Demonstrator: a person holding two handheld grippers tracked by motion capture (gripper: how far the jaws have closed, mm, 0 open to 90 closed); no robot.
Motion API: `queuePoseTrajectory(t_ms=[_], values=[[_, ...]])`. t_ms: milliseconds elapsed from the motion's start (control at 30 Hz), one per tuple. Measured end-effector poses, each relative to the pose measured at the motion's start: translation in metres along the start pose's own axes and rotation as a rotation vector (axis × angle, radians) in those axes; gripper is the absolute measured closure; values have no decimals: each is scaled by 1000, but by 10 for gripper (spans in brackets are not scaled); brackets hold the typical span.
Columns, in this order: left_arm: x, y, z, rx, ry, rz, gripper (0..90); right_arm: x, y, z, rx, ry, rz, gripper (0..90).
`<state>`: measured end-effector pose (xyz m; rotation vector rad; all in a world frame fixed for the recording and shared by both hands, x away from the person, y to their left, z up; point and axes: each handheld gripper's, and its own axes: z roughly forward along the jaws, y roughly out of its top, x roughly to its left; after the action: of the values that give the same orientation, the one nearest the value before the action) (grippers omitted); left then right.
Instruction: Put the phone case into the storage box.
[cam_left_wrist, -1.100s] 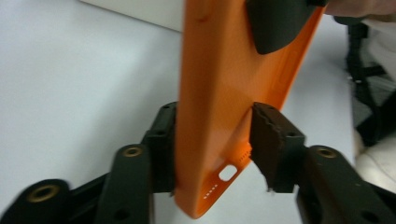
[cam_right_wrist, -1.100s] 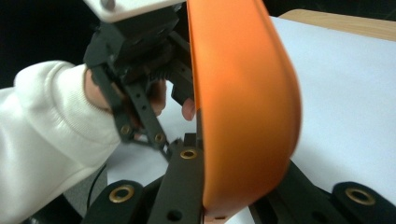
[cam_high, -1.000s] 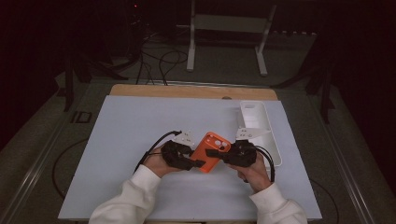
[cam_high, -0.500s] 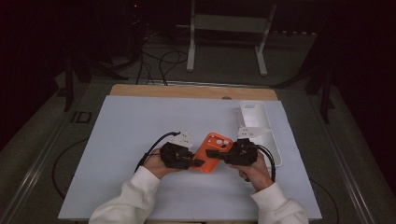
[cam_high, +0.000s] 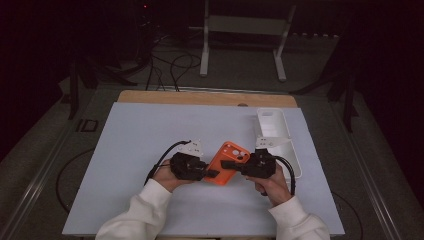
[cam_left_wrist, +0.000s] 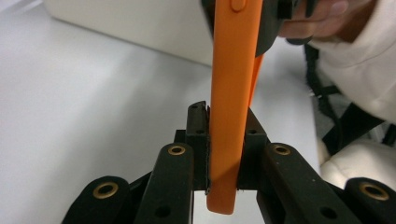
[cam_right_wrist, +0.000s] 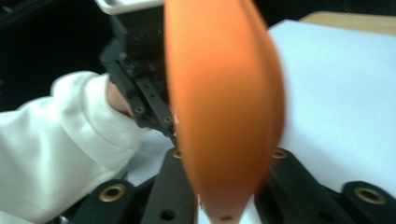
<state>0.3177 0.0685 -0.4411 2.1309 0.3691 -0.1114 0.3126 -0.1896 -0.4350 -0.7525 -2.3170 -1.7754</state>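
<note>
Orange phone case (cam_high: 227, 162) hangs just above the white table (cam_high: 125, 150), pinched tight at one end by the left gripper (cam_high: 209, 173) and at the other by the right gripper (cam_high: 229, 163), so the next move probably needs both hands working together.

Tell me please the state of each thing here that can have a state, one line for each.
Orange phone case: lifted off the white table mat, held between both tools, camera cutout toward the far end.
Left tool: shut on the orange phone case's edge.
Right tool: shut on the orange phone case's opposite side.
White rectangular plastic tray: resting on the mat, open side up; contents cannot be told.
</note>
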Motion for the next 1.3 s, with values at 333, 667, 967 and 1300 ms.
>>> queuePoseTrajectory(t_ms=[333,667,967,1300], values=[[-1,0,1,-24,-36,-7,801,3,-1,-4,-34,21,-33,855],[-2,1,-3,-19,57,-1,807,5,1,1,-2,-99,-48,621],[-1,2,-10,-43,143,-9,806,7,2,0,18,-220,-22,406],[-2,2,-11,-45,228,-17,806,8,3,-3,15,-278,-17,306]])
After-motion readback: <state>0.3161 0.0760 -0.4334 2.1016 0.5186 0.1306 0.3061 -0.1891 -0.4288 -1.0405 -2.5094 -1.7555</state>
